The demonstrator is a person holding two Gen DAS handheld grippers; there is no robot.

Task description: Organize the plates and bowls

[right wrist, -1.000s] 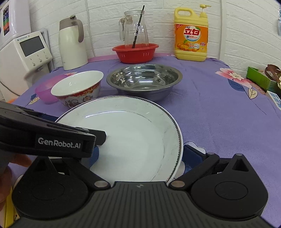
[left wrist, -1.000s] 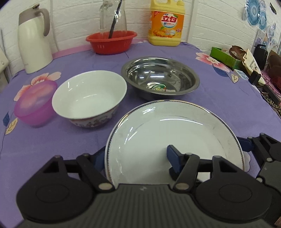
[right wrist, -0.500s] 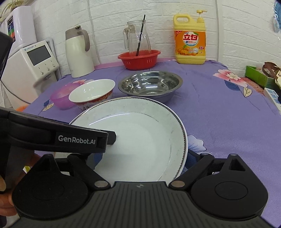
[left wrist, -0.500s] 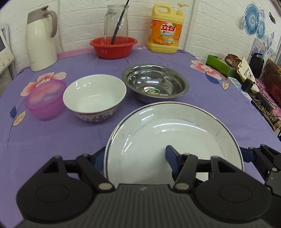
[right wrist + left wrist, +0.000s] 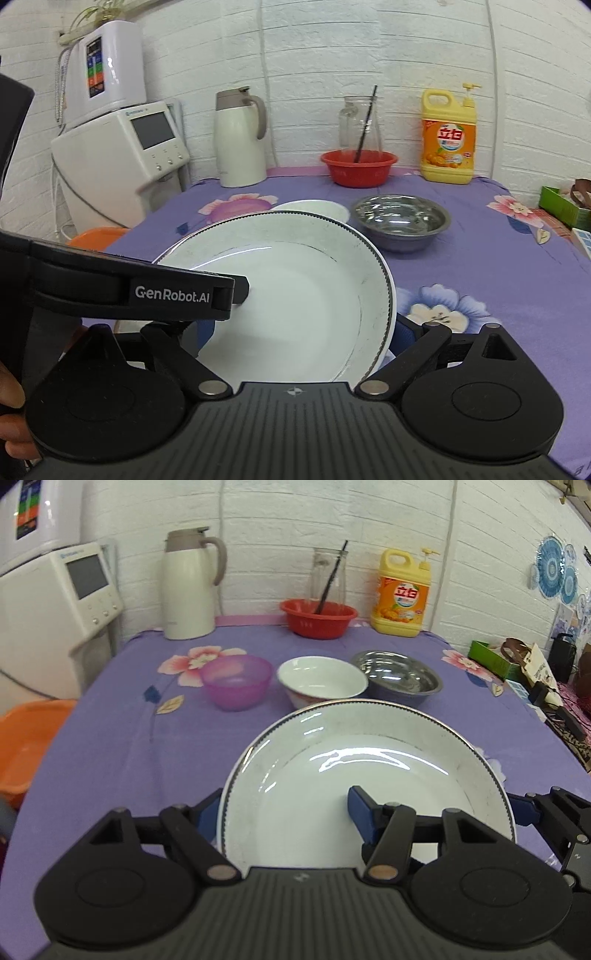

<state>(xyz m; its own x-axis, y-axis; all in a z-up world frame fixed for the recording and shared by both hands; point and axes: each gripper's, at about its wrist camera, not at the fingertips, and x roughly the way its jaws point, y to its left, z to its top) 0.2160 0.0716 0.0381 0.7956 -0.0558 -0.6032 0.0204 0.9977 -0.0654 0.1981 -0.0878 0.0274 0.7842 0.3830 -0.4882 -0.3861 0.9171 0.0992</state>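
Note:
A large white plate (image 5: 369, 775) with a dark rim is held above the purple table by both grippers. My left gripper (image 5: 284, 812) is shut on its left rim, one blue pad inside, one outside. My right gripper (image 5: 303, 332) is shut on its right rim; the plate (image 5: 295, 288) fills that view. Beyond stand a pink plastic bowl (image 5: 234, 681), a white ceramic bowl (image 5: 321, 679) and a steel bowl (image 5: 397, 675). The steel bowl also shows in the right wrist view (image 5: 400, 219).
A red basin (image 5: 317, 617) with a glass jug, a yellow detergent bottle (image 5: 402, 594) and a white thermos (image 5: 190, 585) line the back wall. A white appliance (image 5: 55, 605) and an orange basin (image 5: 26, 738) are left of the table. Clutter lies at the right edge.
Both grippers have lifted the plate and drawn it back toward me. The bowls now look smaller and farther, and more of the room shows.

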